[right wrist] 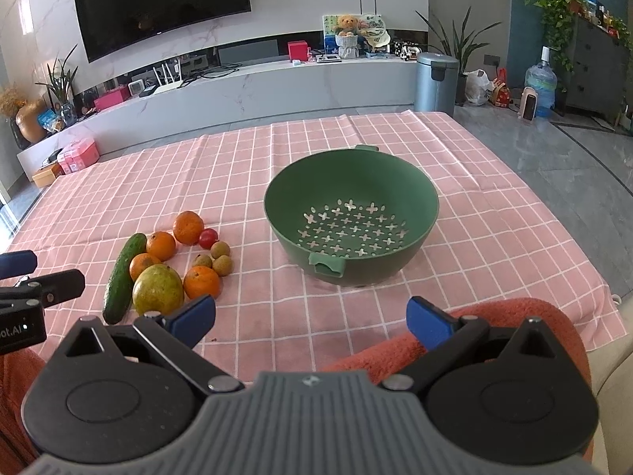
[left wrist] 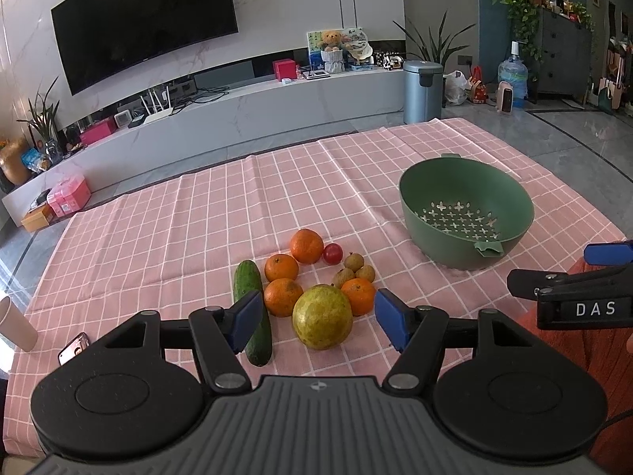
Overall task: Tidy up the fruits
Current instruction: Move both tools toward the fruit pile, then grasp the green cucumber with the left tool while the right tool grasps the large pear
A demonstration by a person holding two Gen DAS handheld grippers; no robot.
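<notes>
Left wrist view first — the left gripper (left wrist: 318, 322) hangs over the near edge of the fruit pile, fingers (left wrist: 247, 318) spread wide and gripping nothing. Between them sits a big yellow-green fruit (left wrist: 322, 316), untouched on the pink checked cloth (left wrist: 178, 217) that covers the desk. Just beside the left finger lies a cucumber (left wrist: 253, 312), pointing away from the camera. Four oranges (left wrist: 306, 245) crowd around, with a small red tomato (left wrist: 333, 253) and three little brown fruits (left wrist: 354, 262) tucked behind — everything packed close, several pieces touching.

Off to the right stands the green colander (left wrist: 467, 213), nothing in it, cross-shaped holes in its base and a tab handle facing the camera. It sits well apart from the pile, with bare cloth between.

At the right edge pokes in the right gripper (left wrist: 585, 273), above something orange-red and fuzzy. Right wrist view shows that gripper (right wrist: 310, 322) released too, fingers (right wrist: 429, 322) parted over open cloth, colander straight ahead.

Near the left corner: a pale cup (left wrist: 16, 322) and a phone (left wrist: 73, 348).

Behind the desk, a grey tiled floor, a long white media unit under a wall-mounted television (left wrist: 146, 19), a metal bin (left wrist: 422, 91), a water bottle (left wrist: 513, 75) and potted plants.
</notes>
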